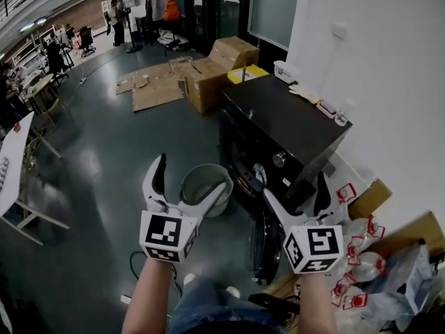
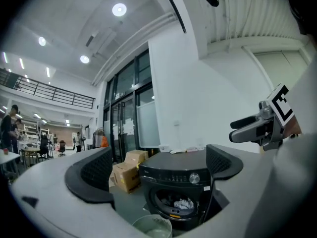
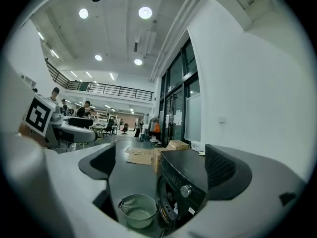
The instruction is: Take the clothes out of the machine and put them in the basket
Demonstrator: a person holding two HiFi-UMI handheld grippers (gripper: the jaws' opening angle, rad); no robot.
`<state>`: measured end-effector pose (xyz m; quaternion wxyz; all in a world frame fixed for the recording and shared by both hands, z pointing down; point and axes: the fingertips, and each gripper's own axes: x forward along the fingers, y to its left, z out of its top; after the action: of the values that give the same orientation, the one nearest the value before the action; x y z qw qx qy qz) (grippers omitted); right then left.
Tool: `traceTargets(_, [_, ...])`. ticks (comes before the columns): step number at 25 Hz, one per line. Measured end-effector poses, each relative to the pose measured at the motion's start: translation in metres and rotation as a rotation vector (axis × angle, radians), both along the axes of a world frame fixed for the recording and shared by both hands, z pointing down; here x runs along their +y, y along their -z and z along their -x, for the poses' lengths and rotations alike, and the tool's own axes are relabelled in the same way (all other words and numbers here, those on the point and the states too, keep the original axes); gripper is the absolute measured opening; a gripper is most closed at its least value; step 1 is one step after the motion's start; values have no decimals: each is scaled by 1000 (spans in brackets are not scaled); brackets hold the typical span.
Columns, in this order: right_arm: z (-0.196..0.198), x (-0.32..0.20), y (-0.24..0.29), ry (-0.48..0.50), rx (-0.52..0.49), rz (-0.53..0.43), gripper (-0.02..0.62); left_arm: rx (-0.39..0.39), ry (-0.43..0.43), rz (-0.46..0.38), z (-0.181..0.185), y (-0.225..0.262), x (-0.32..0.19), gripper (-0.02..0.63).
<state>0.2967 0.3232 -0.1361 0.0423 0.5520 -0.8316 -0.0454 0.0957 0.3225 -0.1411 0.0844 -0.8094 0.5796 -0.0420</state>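
A black front-loading washing machine (image 1: 278,127) stands against the white wall, its round door (image 1: 259,249) swung open toward me. In the left gripper view, pale clothes (image 2: 182,203) lie inside the drum. A pale green round basket (image 1: 204,186) sits on the floor just left of the machine, with nothing in it. My left gripper (image 1: 191,177) hovers open above the basket's near side. My right gripper (image 1: 295,188) is open in front of the machine's upper front. Neither holds anything. Each gripper view shows machine (image 3: 185,182) and basket (image 3: 137,209) well ahead of the jaws.
Cardboard boxes (image 1: 215,72) and flattened cardboard (image 1: 156,89) lie on the dark floor behind the machine. Plastic bags with red labels (image 1: 361,249) are piled at its right. A white table (image 1: 14,165) stands at far left. Small items (image 1: 306,92) rest on the machine's top.
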Motion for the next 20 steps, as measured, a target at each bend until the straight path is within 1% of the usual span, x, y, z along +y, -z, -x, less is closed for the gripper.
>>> traceTargets(3, [2,-6,-13,-1,-9,31,546,-9,3,26,4,-10,-7,565])
traceTargets(7, [5,-22,-19,-25,-11,49,546,-10,-5,36,13,-13,-29,565])
traceTargets(12, [17,-57,-26,-85,4,57,546,-3,-62,44,30,-19,-77,564])
traceTargets(15, [34,-84,-29,-123,3,64,546,15,-99,54,47,-22,-112,563])
traceTargets(20, [86,-132,-29,-156,21,80,546,4,-151,73,86,-26,-174,563])
